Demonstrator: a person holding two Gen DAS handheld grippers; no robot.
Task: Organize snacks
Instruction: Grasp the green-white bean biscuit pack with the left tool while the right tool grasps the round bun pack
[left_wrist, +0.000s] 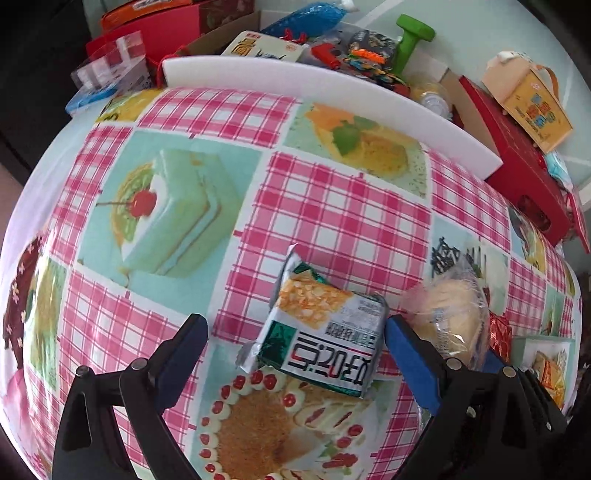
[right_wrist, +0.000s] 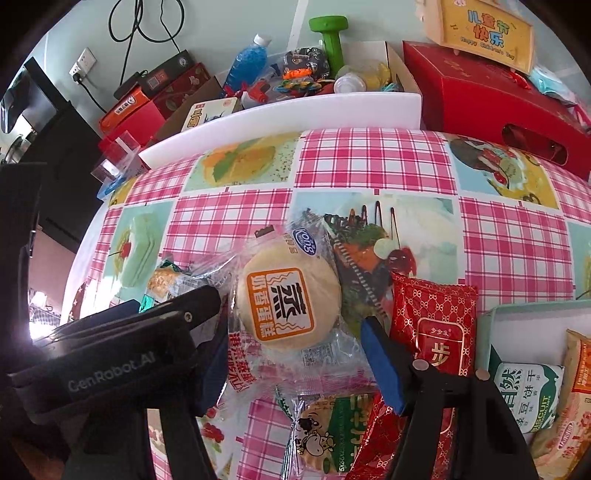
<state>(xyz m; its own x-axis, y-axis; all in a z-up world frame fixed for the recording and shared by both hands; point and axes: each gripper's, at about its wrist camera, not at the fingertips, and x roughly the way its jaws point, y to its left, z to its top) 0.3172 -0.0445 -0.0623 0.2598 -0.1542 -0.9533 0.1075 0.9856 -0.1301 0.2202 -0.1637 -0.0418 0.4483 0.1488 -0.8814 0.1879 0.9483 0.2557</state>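
Observation:
A green-and-white biscuit packet (left_wrist: 321, 332) lies on the chequered tablecloth (left_wrist: 332, 206). My left gripper (left_wrist: 295, 323) stands open around it; the right finger (left_wrist: 400, 336) is at the packet's edge and the left finger is well clear. A round steamed cake in a clear wrapper (right_wrist: 288, 295) sits between the pads of my right gripper (right_wrist: 293, 325), which press on the wrapper's sides. The left gripper's black body (right_wrist: 110, 362) fills the lower left of the right wrist view and hides most of the biscuit packet (right_wrist: 166, 280). The cake (left_wrist: 450, 317) shows beside the left gripper.
A red packet (right_wrist: 432, 332) and a green cow-print packet (right_wrist: 325, 424) lie close to the cake. A pale tray (right_wrist: 535, 310) at the right holds more snacks. A white foam board (right_wrist: 280, 114) edges the far side, with a red box (right_wrist: 480, 103) and clutter behind.

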